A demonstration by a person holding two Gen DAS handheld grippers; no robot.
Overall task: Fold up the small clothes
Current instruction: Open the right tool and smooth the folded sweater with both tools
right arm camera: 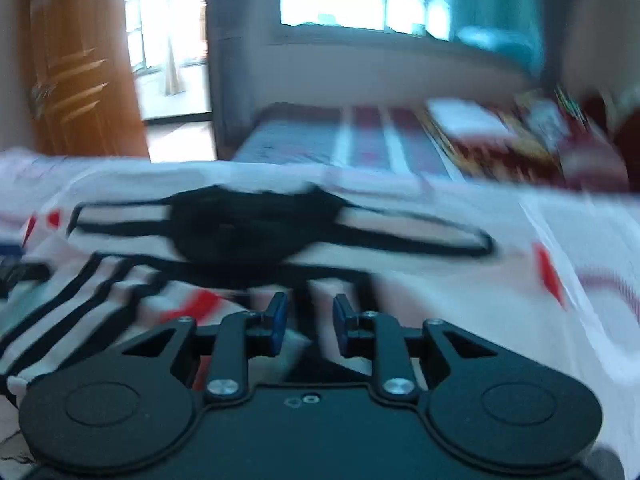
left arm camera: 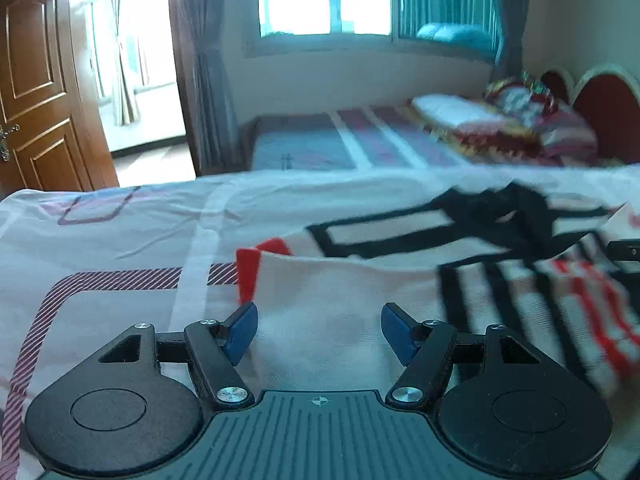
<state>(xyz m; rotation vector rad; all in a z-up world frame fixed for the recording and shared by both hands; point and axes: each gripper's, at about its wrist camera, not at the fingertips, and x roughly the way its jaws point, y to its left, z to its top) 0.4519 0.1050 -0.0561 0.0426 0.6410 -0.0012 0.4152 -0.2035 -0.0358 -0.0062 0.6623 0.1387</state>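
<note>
A small white shirt [left arm camera: 360,280] with black stripes, a black collar and red sleeve cuffs lies spread on the bed. In the left wrist view my left gripper [left arm camera: 319,330] is open and empty, low over the shirt's plain white left part, near the red cuff [left arm camera: 248,276]. In the right wrist view the shirt [right arm camera: 420,300] fills the middle, its black collar [right arm camera: 248,228] ahead. My right gripper [right arm camera: 307,326] is open with a narrower gap, over the striped front just below the collar. The view is blurred.
The shirt rests on a white bedsheet [left arm camera: 100,240] with purple striped shapes. A second bed [left arm camera: 340,140] with folded red bedding [left arm camera: 520,120] stands behind. A wooden door [left arm camera: 36,88] is at the left, a window [left arm camera: 328,0] at the back.
</note>
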